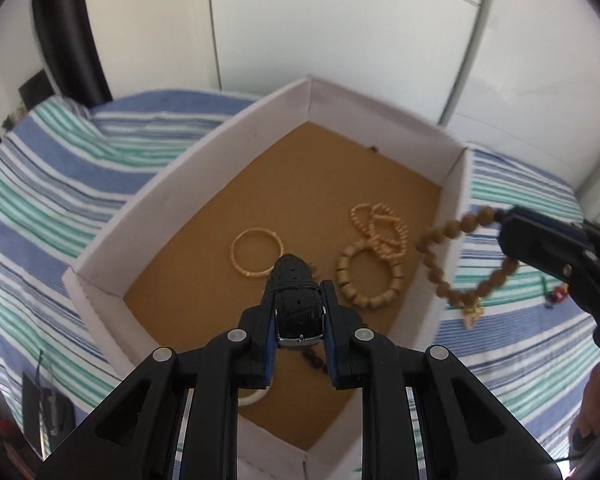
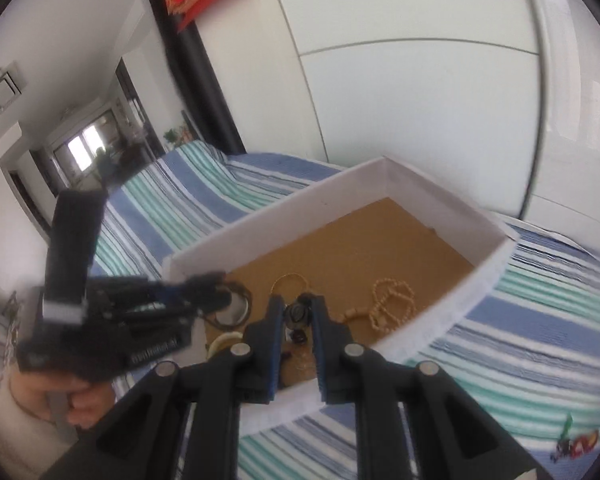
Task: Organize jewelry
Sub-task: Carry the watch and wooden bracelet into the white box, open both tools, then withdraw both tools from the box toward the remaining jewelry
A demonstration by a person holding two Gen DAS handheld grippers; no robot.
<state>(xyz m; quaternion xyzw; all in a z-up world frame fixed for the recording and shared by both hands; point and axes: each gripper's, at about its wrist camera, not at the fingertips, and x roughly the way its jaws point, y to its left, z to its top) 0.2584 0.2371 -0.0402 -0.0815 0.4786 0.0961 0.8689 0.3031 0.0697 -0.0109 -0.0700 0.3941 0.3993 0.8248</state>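
Your left gripper [image 1: 300, 300] clamps a glossy black leather watch [image 1: 299, 308] over the white cardboard box [image 1: 172, 184]. Your right gripper [image 2: 296, 312] pinches a round-beaded wooden bracelet [image 1: 456, 256] above the box's right wall. No legible writing.

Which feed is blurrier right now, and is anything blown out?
Right wrist view: the left hand-held gripper is smeared by motion blur, and the box edge is soft. Left wrist view: the watch is sharp; only the bead bracelet in the right hand-held gripper blurs. White wall glares in both.
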